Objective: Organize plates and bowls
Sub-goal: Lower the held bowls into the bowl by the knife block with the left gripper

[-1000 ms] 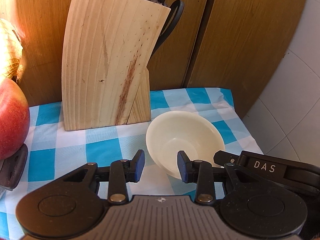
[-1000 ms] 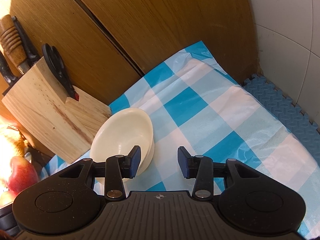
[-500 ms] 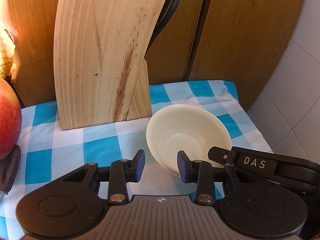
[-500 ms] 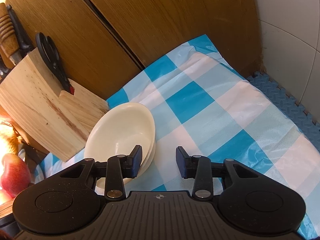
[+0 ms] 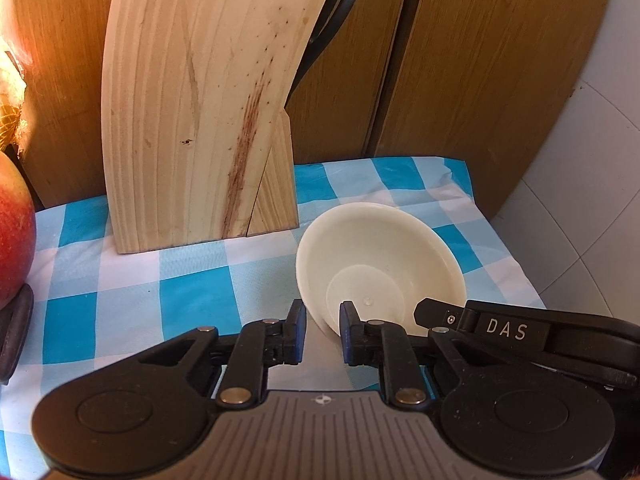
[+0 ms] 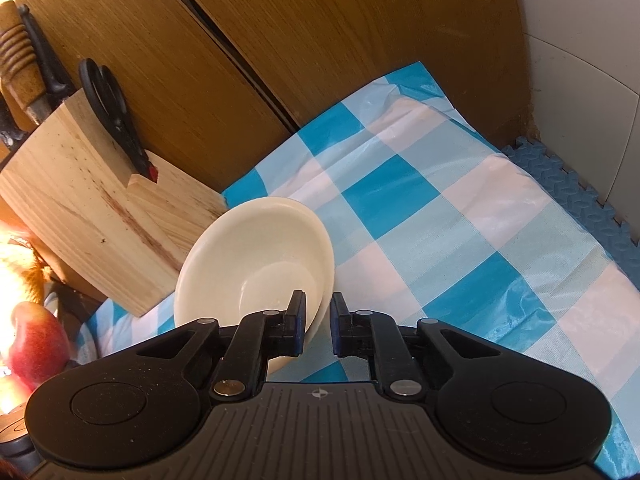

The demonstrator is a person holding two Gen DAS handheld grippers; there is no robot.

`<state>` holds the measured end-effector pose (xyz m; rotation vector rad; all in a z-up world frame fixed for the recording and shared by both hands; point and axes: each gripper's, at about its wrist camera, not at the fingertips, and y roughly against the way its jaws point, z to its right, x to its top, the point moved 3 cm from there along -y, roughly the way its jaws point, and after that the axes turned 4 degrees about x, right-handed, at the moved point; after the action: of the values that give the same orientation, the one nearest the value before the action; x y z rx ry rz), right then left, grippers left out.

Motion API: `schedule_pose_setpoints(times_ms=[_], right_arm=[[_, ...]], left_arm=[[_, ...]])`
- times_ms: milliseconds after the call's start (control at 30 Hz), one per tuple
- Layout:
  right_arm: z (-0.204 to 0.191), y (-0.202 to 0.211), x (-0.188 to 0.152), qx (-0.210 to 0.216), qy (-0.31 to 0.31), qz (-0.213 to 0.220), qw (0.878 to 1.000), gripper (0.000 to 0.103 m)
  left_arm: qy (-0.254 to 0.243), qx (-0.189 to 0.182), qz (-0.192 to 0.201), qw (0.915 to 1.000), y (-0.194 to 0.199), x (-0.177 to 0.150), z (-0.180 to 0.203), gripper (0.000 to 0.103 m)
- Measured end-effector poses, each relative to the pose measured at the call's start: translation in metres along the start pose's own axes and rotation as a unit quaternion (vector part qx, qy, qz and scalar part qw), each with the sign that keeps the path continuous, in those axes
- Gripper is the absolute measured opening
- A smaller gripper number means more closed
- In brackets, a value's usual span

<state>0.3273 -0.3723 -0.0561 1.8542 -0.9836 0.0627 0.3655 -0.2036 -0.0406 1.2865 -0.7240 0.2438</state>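
Note:
A cream bowl (image 5: 380,248) rests tilted on the blue-checked cloth (image 5: 192,300), just right of the wooden knife block (image 5: 200,120). My left gripper (image 5: 322,332) straddles the bowl's near-left rim, one finger outside and one inside, jaws narrowed onto it. In the right wrist view the bowl (image 6: 256,248) shows a double rim, as if two are nested. My right gripper (image 6: 319,322) is closed on the bowl's near-right rim. Its black finger marked DAS, the right gripper (image 5: 424,306), reaches the rim in the left wrist view.
Scissors (image 6: 108,96) and knife handles (image 6: 20,56) stick out of the block. A red apple (image 5: 12,232) lies at the left. Wooden cabinet doors (image 6: 320,40) stand behind. A white tiled wall (image 6: 580,80) and a blue foam mat (image 6: 572,184) bound the right side.
Both grippers have moved in on the bowl and their jaws have narrowed from wide open onto its rim. The bowl now sits more tilted.

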Motion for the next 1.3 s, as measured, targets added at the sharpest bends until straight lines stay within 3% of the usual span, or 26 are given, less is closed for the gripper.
schedule_pose_setpoints(times_ms=[667,1300], right_arm=[[-0.008,0.010,0.002,0.003,0.003,0.011,1.000,0.017],[-0.041,0.078,-0.003,0.044,0.029,0.049,0.997,0.017]], left_arm=[[0.005,-0.005,0.012,0.9999,0.012,0.001,-0.002,0.013],[0.015,-0.009,0.066,0.9977,0.094,0.005,-0.002,0.013]])
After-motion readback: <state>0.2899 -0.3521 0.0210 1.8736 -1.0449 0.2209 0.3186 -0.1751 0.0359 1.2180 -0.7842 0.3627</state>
